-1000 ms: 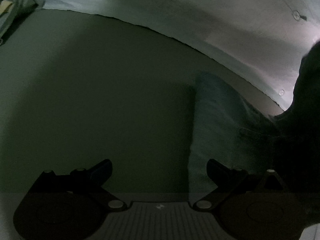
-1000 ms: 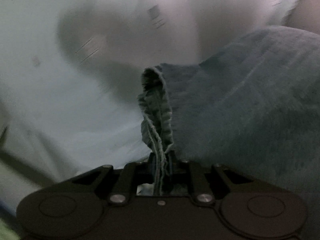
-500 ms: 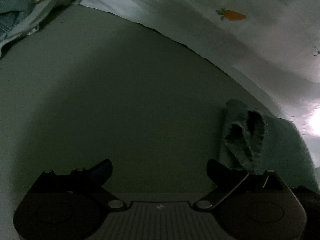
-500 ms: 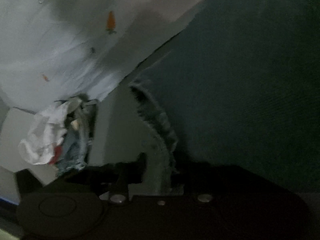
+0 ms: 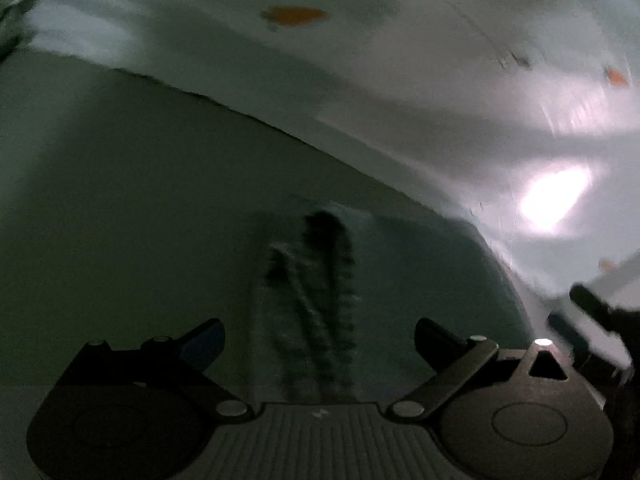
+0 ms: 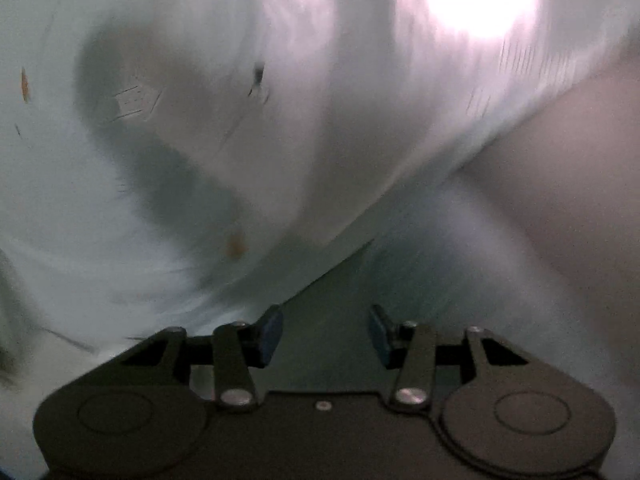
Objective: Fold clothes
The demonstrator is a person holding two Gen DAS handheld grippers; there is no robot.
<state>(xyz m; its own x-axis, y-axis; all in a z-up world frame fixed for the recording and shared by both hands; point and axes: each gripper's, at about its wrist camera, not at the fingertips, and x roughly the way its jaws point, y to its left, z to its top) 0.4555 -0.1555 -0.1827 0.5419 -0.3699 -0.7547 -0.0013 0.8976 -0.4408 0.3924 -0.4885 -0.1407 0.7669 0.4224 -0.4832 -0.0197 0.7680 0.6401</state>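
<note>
Carrot-print sheet (image 5: 400,60) behind, teal garment (image 5: 420,280) lying before gaping left claw (image 5: 318,334), right claw (image 6: 325,330) parted, empty

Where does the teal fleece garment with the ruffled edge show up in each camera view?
Left wrist view: the teal garment lies low and centre, its ruffled edge running toward the open left hand-held gripper.
Right wrist view: too blurred to tell; nothing sits between the open right hand-held gripper fingers.
Shared landmark: the pale carrot-print sheet.
</note>
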